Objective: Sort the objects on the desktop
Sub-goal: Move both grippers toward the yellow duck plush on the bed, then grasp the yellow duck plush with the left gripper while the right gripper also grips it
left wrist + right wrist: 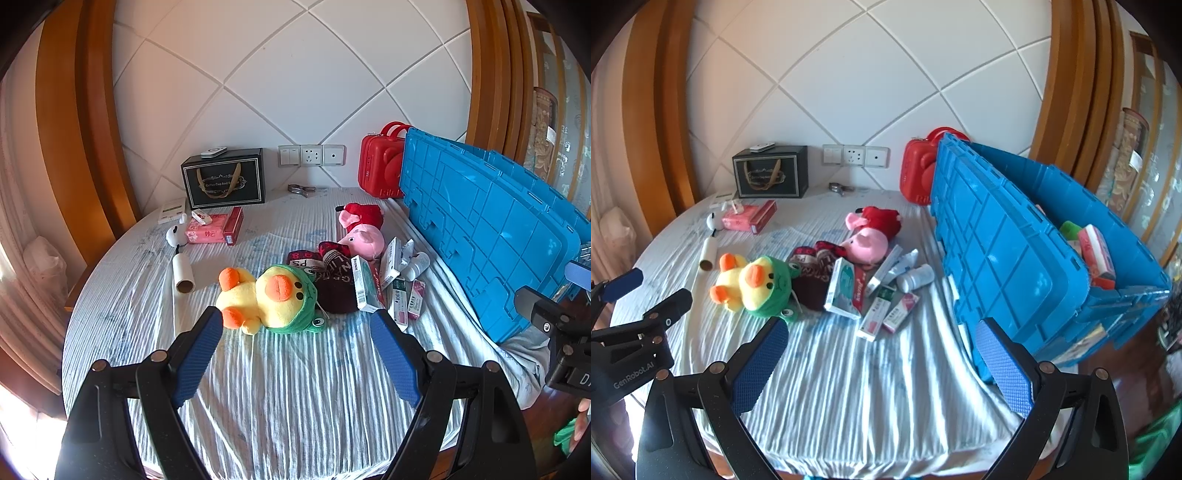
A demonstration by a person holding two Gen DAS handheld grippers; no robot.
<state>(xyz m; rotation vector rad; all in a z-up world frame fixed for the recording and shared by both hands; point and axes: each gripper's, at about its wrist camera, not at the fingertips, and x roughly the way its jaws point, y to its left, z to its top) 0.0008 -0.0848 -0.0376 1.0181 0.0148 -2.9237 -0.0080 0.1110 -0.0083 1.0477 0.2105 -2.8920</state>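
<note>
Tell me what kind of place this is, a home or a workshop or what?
Most likely a room in a home. A round table under a striped cloth holds plush toys such as a yellow duck, a padded white wall panel carries sockets, and a blue storage crate stands alongside.

Two plush toys — a yellow duck (258, 299) and a pink pig (364, 236) — one blue crate (1015, 251), one red case (378, 166), one black box (223, 179), one white bottle (916, 277).
</note>
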